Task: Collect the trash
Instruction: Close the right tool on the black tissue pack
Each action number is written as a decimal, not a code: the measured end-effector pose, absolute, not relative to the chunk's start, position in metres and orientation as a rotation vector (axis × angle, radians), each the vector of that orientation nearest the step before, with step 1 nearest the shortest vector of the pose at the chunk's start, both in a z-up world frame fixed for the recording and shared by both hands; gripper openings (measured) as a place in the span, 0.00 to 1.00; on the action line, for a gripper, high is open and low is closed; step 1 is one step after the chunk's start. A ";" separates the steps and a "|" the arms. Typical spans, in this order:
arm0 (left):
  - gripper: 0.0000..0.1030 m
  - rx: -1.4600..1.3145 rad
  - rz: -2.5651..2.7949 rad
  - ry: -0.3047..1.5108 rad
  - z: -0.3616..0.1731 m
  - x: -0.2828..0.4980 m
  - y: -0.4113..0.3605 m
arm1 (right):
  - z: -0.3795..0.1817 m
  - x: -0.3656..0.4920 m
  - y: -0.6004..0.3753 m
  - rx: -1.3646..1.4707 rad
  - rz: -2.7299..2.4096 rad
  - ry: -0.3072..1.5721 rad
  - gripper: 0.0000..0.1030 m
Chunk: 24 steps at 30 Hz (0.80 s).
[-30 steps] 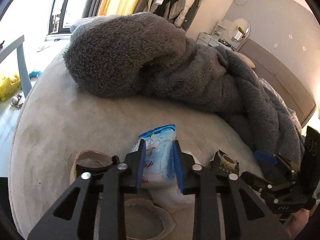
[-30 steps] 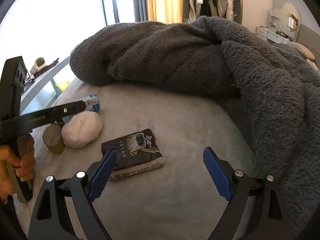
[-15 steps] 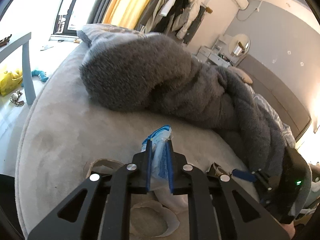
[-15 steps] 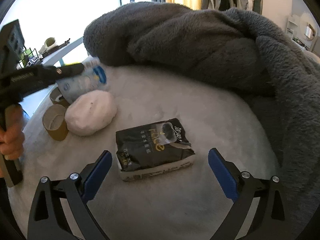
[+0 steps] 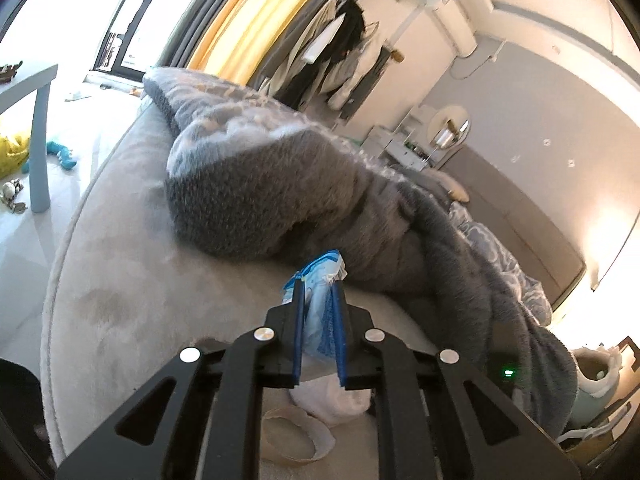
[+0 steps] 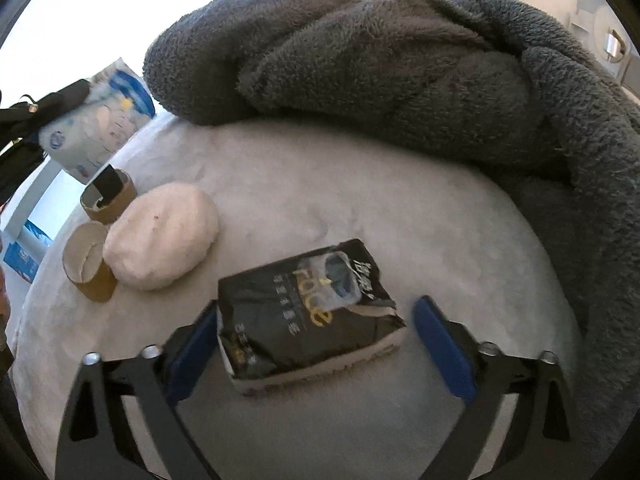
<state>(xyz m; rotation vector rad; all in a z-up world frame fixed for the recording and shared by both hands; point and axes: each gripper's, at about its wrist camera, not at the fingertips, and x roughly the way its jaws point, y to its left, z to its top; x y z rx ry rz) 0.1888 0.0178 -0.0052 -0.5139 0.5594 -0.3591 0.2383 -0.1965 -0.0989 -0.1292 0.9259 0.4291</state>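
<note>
My left gripper (image 5: pixel 319 292) is shut on a blue and white plastic wrapper (image 5: pixel 320 276) and holds it above the grey bed; the wrapper also shows in the right wrist view (image 6: pixel 98 120) at the far left, lifted. My right gripper (image 6: pixel 316 320) is open, its blue pads on either side of a black tissue pack (image 6: pixel 308 312) that lies on the bed. A white crumpled wad (image 6: pixel 160 236) and two cardboard tubes (image 6: pixel 86 264) lie to the left of the pack. The wad (image 5: pixel 332 398) and a tube (image 5: pixel 296 436) show below my left gripper.
A thick dark grey fleece blanket (image 6: pixel 400 64) is heaped across the far and right side of the bed (image 5: pixel 120 280). A small light blue table (image 5: pixel 36 92) and toys stand on the floor at left. A pale bin (image 5: pixel 596 372) is at far right.
My left gripper closed on the blue wrapper and lifted it off the bed. My right gripper moved forward and down until its open pads straddle the black pack.
</note>
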 end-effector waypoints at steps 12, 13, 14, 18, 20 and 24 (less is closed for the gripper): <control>0.14 -0.445 -0.336 0.529 0.017 0.164 0.040 | -0.062 0.227 -0.188 -0.074 0.338 0.822 0.74; 0.14 -0.434 -0.330 0.536 0.017 0.162 0.041 | -0.060 0.225 -0.187 -0.072 0.335 0.814 0.74; 0.14 -0.420 -0.325 0.543 0.017 0.160 0.042 | -0.059 0.223 -0.188 -0.068 0.333 0.805 0.74; 0.14 -0.394 -0.306 0.574 0.013 0.151 0.048 | -0.050 0.212 -0.172 -0.061 0.340 0.776 0.74; 0.14 -0.377 -0.299 0.582 0.012 0.146 0.051 | -0.050 0.205 -0.163 -0.069 0.348 0.769 0.74; 0.14 -0.360 -0.288 0.587 0.012 0.134 0.062 | -0.050 0.194 -0.144 -0.075 0.367 0.768 0.74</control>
